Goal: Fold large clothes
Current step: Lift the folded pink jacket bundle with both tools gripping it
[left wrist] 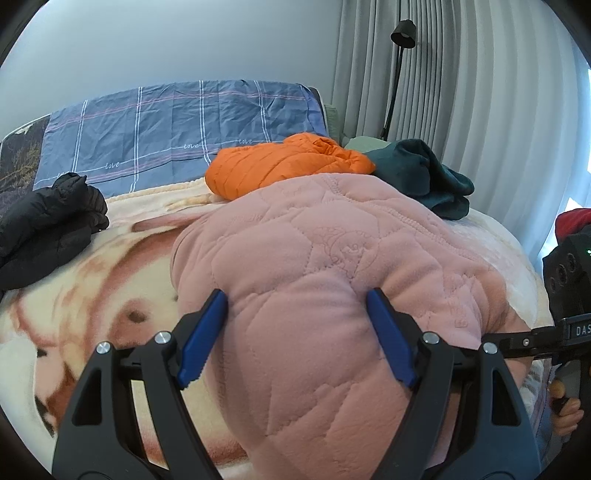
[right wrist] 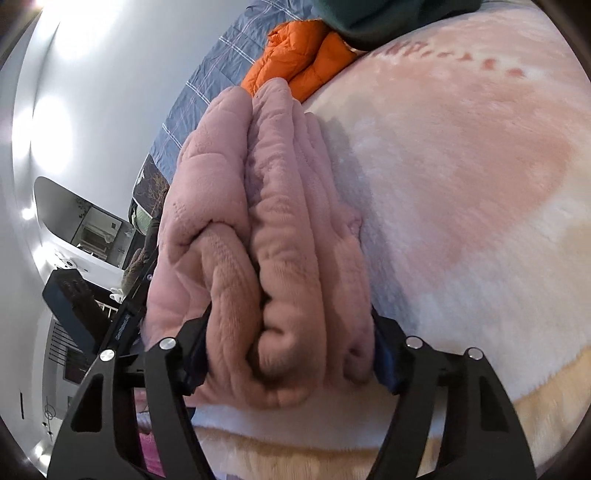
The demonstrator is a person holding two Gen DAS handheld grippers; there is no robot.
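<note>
Folded pink quilted fleece garment [left wrist: 317, 280], thick and soft with stitched hexagonal panels, lying on the bed's plush cream-and-peach blanket [left wrist: 92, 314], which bears a printed cartoon animal. My left gripper [left wrist: 295, 332] straddles the near end of the bundle: its blue ribbed pads [left wrist: 388, 343] press into the fleece on both sides, so I read it as clamped on the garment. My right gripper [right wrist: 291, 347] takes the same bundle edge-on; the stacked rolled layers fill the span between its jaws and bulge around them, so it too is gripping the garment.

The left wrist view shows the broad quilted top face and the room beyond. At 12 o'clock from the bundle lies a crumpled orange puffer jacket [left wrist: 280, 162], touching its far edge; at 2 o'clock a dark teal knitted garment [left wrist: 424, 173]; at 9 o'clock a black puffer jacket [left wrist: 48, 229], well apart. Behind these lie a blue checked pillowcase [left wrist: 177, 125], grey pleated curtains [left wrist: 461, 110] and a black lamp on a thin stem [left wrist: 402, 35]. At 3 o'clock the other gripper's black body enters frame.

The right wrist view alone shows the bundle's layered folded edges, and a bare stretch of blanket at 2 o'clock. The garment blocks my sight of both pads there.
</note>
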